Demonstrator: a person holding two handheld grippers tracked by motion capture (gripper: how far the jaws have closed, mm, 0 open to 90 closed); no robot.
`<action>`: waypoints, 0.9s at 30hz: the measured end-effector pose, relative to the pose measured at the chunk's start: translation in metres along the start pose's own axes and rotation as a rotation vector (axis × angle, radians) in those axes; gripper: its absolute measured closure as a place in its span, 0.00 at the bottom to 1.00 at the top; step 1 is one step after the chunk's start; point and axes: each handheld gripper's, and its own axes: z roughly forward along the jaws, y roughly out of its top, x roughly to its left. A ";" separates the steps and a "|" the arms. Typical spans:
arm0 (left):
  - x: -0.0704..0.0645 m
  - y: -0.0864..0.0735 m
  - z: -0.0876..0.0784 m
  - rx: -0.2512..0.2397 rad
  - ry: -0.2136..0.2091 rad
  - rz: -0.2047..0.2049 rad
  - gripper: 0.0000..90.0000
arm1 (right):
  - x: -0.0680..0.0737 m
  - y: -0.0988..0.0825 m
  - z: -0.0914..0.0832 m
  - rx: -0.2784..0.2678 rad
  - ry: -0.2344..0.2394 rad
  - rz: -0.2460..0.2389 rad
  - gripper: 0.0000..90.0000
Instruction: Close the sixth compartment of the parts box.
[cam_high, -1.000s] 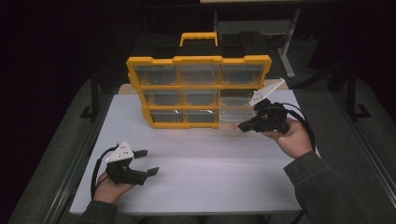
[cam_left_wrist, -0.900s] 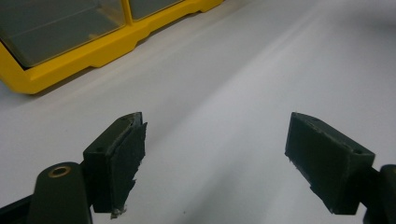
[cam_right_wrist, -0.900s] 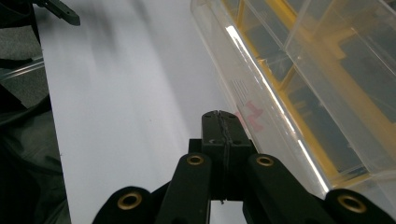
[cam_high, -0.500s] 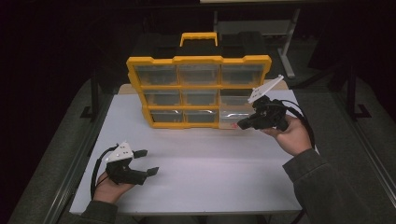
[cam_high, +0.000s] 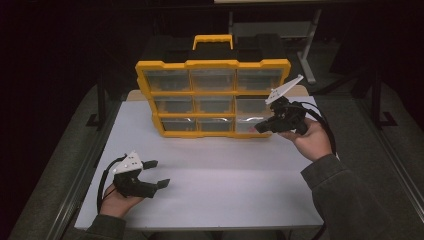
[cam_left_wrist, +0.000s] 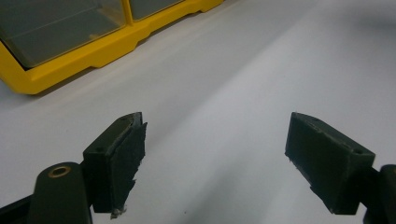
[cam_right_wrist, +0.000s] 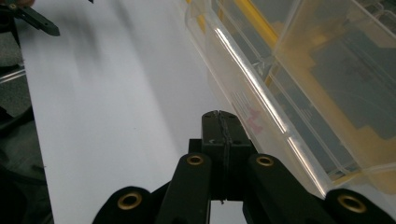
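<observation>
A yellow organiser (cam_high: 215, 93) with clear bins stands upright at the back of the white tabletop (cam_high: 225, 190). Its lower right clear bin (cam_high: 247, 125) sticks out a little from the frame. My right gripper (cam_high: 259, 128) is shut with nothing between its jaws, its tip right at that bin's front. In the right gripper view the closed jaws (cam_right_wrist: 219, 119) lie beside the clear bin wall (cam_right_wrist: 261, 79); whether they touch it I cannot tell. My left gripper (cam_high: 159, 173) rests open at the front left. In the left gripper view (cam_left_wrist: 215, 154) only bare table lies between its pads, with the organiser's corner (cam_left_wrist: 93, 53) farther off.
A black case (cam_high: 165, 47) with a yellow handle (cam_high: 213, 40) stands behind the organiser. The tabletop ends near both forearms at the front, and a metal rail (cam_high: 80, 175) runs along its left side. Dark floor surrounds the table.
The right gripper has edged slightly away from me toward the organiser's lower right bin. The left gripper has stayed where it was, still open.
</observation>
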 end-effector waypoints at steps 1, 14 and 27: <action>0.000 0.000 0.000 0.000 0.000 0.000 0.22 | -0.001 0.001 0.001 0.000 0.001 0.003 0.99; 0.001 0.000 -0.001 -0.007 0.001 -0.005 0.22 | -0.009 0.009 0.005 0.008 -0.012 0.008 0.99; 0.000 0.000 -0.001 -0.001 0.001 -0.007 0.22 | -0.013 0.013 0.005 0.017 -0.008 0.014 0.99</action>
